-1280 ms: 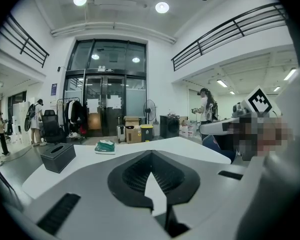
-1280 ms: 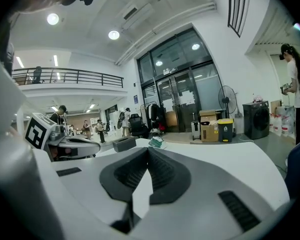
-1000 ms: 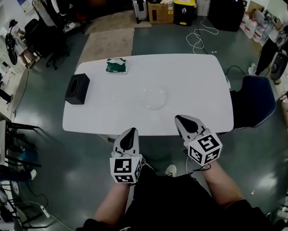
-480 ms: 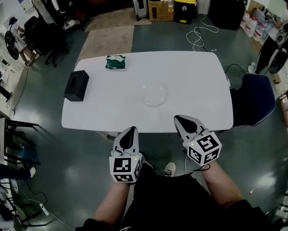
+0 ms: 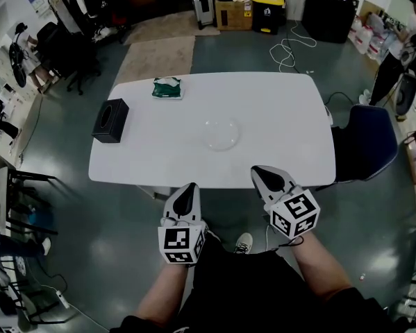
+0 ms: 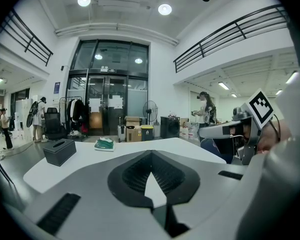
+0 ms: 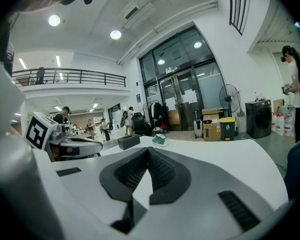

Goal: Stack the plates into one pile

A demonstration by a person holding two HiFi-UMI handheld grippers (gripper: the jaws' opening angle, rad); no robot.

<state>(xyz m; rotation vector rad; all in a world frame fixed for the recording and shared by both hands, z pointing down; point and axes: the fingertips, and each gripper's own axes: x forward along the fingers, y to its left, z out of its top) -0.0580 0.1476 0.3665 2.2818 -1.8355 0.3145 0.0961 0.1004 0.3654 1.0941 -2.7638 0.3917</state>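
Head view: the left gripper [image 5: 189, 188] and the right gripper [image 5: 260, 172] are held side by side at the near edge of the white table [image 5: 284, 116]. Each pair of jaws is closed fully, with nothing gripped. The clear plates [image 5: 221, 134] are located near the table's middle, beyond both grippers and untouched; their number cannot be determined. A black box [image 5: 111, 120] and a green packet [image 5: 167, 89] are placed at the far left.
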